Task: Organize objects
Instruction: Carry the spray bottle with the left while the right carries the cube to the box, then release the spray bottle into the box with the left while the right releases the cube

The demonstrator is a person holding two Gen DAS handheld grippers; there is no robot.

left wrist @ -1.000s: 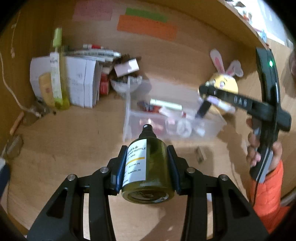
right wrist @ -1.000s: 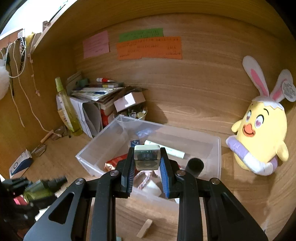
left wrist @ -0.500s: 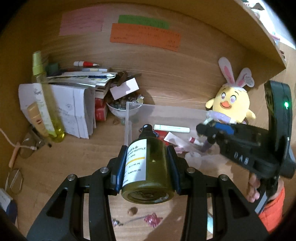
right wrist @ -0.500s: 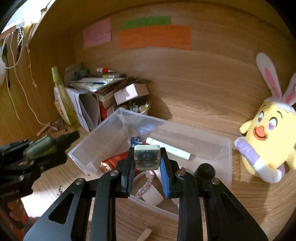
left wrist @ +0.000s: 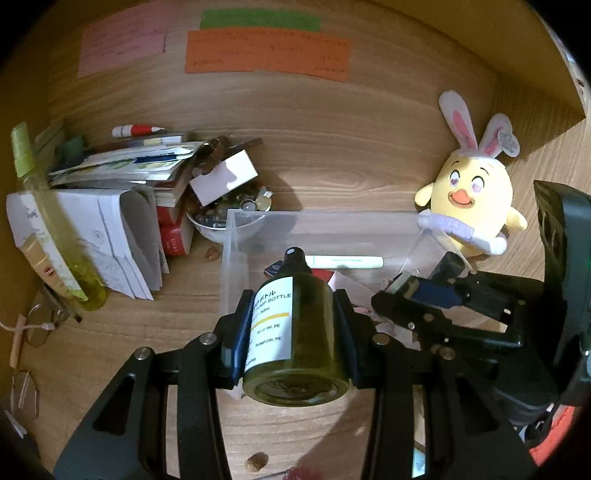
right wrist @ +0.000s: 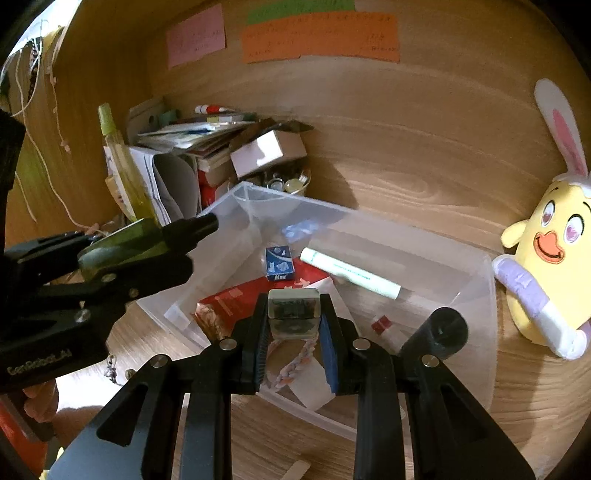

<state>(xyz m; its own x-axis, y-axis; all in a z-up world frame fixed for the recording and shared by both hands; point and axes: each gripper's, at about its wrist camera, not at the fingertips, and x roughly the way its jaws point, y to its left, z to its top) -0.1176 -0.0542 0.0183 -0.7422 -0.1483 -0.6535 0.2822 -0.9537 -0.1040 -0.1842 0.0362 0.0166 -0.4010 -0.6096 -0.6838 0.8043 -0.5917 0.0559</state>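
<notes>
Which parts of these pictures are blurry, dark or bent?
Left wrist view: dim warm light, corners black, yellow spray bottle smeared by blur, green bottle sharp. Right wrist view: wall boards curve from the lens, clear bin shows pale glare.

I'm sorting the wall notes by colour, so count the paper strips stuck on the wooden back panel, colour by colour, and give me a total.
Pink strip: 1
Green strip: 1
Orange strip: 1
Total: 3
</notes>
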